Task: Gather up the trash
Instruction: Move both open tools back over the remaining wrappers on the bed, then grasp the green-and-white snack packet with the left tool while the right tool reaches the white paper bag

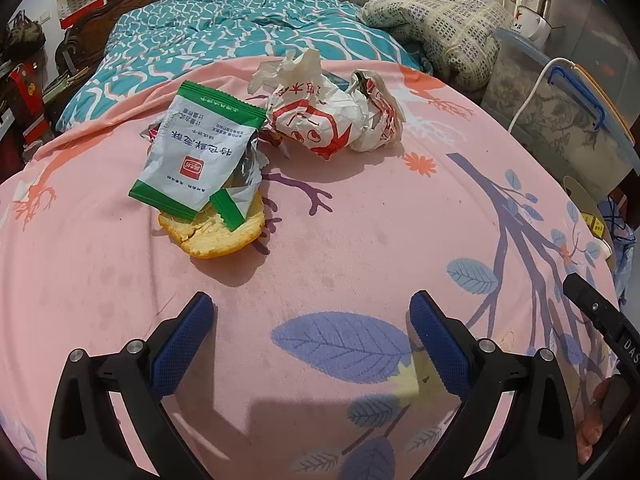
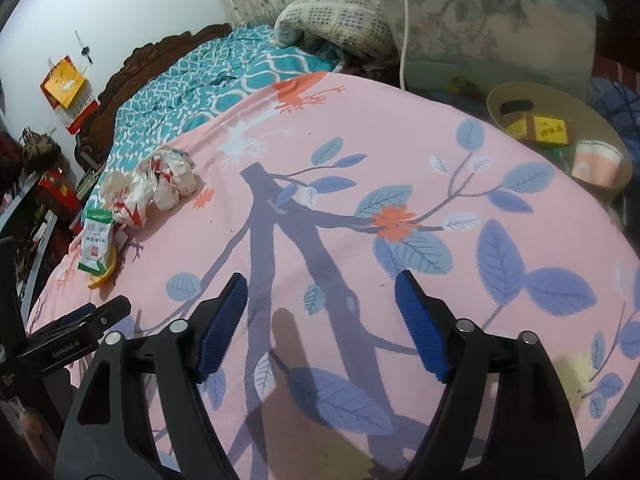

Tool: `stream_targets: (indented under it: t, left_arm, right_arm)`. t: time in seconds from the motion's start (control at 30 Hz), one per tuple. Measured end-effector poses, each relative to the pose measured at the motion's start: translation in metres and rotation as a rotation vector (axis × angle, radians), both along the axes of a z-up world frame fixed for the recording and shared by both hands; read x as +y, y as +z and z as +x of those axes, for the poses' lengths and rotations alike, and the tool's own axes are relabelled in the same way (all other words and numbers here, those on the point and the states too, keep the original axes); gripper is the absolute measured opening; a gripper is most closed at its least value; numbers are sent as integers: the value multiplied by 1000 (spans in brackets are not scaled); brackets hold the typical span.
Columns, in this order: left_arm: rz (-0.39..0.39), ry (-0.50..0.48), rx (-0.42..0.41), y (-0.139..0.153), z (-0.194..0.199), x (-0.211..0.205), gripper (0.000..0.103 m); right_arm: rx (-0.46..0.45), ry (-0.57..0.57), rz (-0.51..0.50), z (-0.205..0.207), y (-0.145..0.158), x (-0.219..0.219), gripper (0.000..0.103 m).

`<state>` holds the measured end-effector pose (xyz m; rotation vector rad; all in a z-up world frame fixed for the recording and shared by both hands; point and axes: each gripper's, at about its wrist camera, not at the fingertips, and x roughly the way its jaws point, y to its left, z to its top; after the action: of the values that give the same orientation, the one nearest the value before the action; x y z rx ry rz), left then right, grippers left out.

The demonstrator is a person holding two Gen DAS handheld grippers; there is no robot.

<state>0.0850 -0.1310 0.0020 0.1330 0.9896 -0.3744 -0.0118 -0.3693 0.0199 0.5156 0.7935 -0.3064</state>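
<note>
On the pink bedsheet (image 1: 360, 220), at eleven o'clock from the left gripper (image 1: 312, 344), a green-and-white wrapper (image 1: 200, 152) lies on a bread piece (image 1: 216, 236), with crumpled paper (image 1: 336, 120) at twelve. Both the left and right gripper (image 2: 320, 320) gape wide, empty. Pinching the loose wrapper may drag sheet fabric up or scatter crumbs.

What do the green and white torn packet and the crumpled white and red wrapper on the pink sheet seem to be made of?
Green and white torn packet: probably plastic film lined with foil; its torn inside shines silvery and the outside is smooth. Crumpled white and red wrapper: likely thin paper, perhaps waxed; it holds sharp, matte creases.
</note>
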Motion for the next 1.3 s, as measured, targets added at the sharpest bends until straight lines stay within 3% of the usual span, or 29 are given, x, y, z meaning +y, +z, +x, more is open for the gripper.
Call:
stream_targets:
  t: [0.33, 0.67, 0.83, 1.13, 1.3]
  left_arm:
    - [9, -4, 0, -1, 2, -1, 94]
    - [73, -19, -8, -5, -3, -8, 94]
    - [77, -20, -10, -5, -4, -10, 94]
    - [87, -11, -12, -5, -7, -10, 95]
    - [87, -56, -23, -4, -36, 1, 95]
  right_arm:
    - [7, 23, -6, 3, -1, 3, 86]
    - [108, 84, -133, 17, -4, 23, 99]
    - [196, 105, -228, 27, -8, 37, 100]
    - [196, 105, -226, 25, -8, 37, 100]
    - [197, 115, -224, 23, -8, 38, 100]
